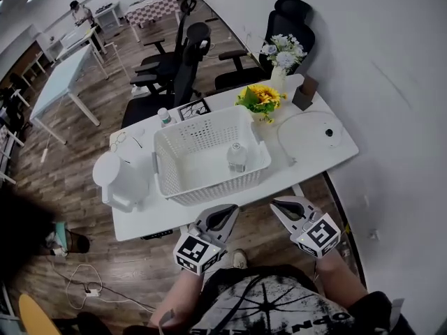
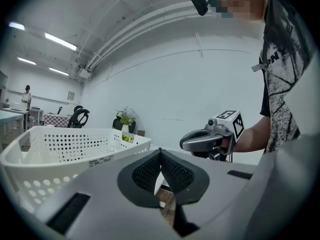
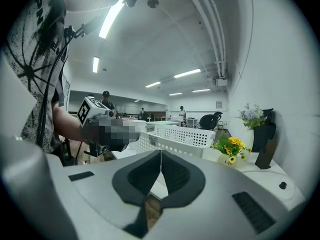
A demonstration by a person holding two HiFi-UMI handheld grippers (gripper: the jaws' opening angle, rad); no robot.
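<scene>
My left gripper [image 1: 225, 211] hangs just off the white table's [image 1: 140, 225] front edge, jaws shut with nothing between them; in its own view the pads meet at the left gripper [image 2: 160, 152]. To its right, my right gripper [image 1: 279, 204] is also shut and empty, its pads closed in a line at the right gripper [image 3: 160, 153]. Nearest both is a white perforated basket [image 1: 183, 160] on the table, with a small clear jar [image 1: 237, 156] inside. The basket's rim [image 2: 75, 136] fills the left gripper view's left side, and the basket [image 3: 175, 135] shows ahead in the right gripper view.
A white pitcher [image 1: 119, 180] stands left of the basket. Behind it are a small bottle [image 1: 164, 117], sunflowers [image 1: 260, 100], white flowers [image 1: 283, 53] and a dark box [image 1: 304, 93]. A round white disc [image 1: 311, 135] lies right. Black office chairs [image 1: 174, 65] stand beyond; a wall is at right.
</scene>
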